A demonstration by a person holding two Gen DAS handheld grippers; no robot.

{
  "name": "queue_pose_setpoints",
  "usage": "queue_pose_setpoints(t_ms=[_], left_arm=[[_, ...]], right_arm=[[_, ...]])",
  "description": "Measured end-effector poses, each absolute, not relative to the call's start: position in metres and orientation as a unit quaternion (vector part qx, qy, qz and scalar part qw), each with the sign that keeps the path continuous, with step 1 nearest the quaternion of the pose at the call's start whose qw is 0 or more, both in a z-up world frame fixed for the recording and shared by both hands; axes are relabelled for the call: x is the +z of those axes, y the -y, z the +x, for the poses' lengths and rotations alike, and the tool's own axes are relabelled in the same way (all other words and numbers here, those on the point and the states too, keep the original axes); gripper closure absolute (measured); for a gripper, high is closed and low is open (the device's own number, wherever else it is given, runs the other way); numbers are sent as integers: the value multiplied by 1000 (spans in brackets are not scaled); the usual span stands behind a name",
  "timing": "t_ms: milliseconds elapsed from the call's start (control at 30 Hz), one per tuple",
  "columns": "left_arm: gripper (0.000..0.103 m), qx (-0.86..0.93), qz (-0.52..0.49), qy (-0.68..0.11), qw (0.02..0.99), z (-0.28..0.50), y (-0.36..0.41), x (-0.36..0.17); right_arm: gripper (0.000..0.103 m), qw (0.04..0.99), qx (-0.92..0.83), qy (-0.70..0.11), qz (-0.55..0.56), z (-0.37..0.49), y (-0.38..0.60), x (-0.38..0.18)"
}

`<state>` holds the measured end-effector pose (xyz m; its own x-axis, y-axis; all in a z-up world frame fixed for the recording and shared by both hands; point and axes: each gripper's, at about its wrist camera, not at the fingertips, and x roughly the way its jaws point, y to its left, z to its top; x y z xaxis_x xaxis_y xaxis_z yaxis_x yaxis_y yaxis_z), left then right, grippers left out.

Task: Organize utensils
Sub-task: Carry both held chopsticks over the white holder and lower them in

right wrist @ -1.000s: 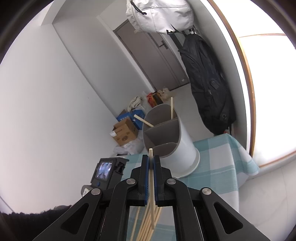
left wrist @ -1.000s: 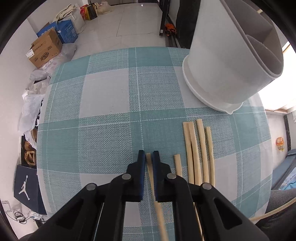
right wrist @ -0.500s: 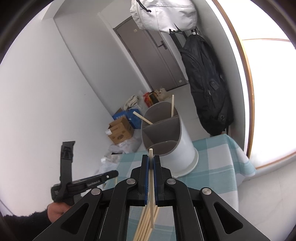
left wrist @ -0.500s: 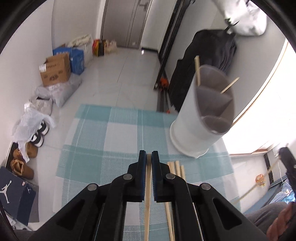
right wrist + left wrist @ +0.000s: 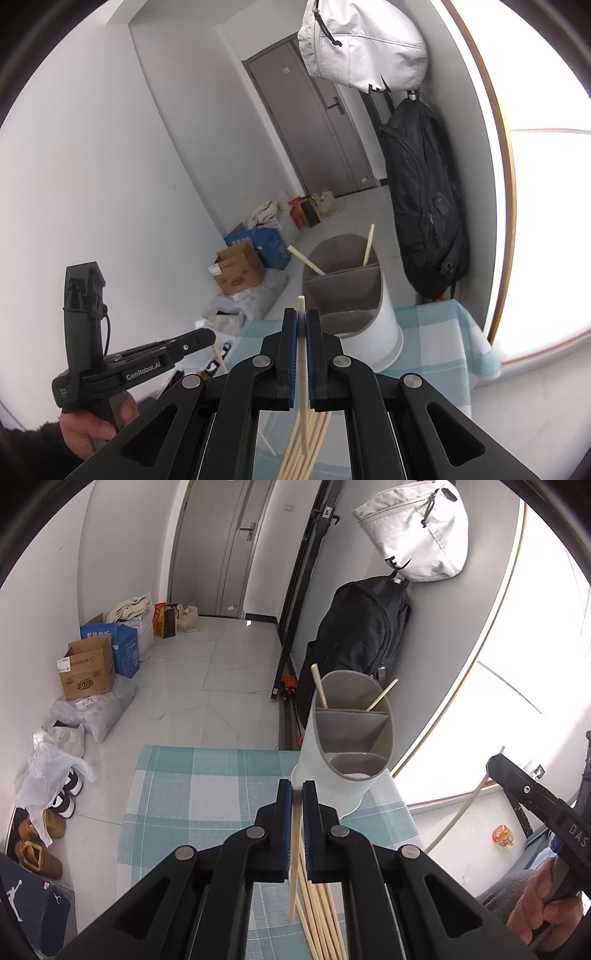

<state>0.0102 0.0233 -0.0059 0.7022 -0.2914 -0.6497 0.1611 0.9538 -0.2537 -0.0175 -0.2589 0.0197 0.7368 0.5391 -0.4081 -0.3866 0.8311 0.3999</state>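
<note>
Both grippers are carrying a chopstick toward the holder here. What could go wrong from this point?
The left gripper pinches its pale wooden chopstick near the top end, so the long hanging part may swing and miss the white three-compartment utensil holder. The right gripper, also holding a chopstick, may crowd it at the rim.

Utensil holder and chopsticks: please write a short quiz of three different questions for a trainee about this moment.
1. True or false: the left gripper holds a spoon.
2. How many chopsticks stand in the holder? A) none B) two C) five
3. Fill in: the loose chopsticks lie on the checked ____.

Key: 1 false, it is shut on a chopstick; 2 B; 3 tablecloth.
</note>
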Motion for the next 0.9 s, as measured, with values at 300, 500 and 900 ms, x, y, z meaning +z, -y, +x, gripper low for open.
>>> queue_pose_setpoints(t_ms=[300, 500, 900], left_arm=[[101, -124, -55, -364, 921, 8, -6, 23], [102, -135, -57, -359, 922, 13, 0, 44], [102, -158, -63, -331, 928, 37, 16, 109]], right_arm=[[99, 926, 255, -241, 137, -10, 254, 46], [99, 927, 252, -236, 147, 0, 261, 60], [99, 936, 260, -191, 143, 33, 272, 124]])
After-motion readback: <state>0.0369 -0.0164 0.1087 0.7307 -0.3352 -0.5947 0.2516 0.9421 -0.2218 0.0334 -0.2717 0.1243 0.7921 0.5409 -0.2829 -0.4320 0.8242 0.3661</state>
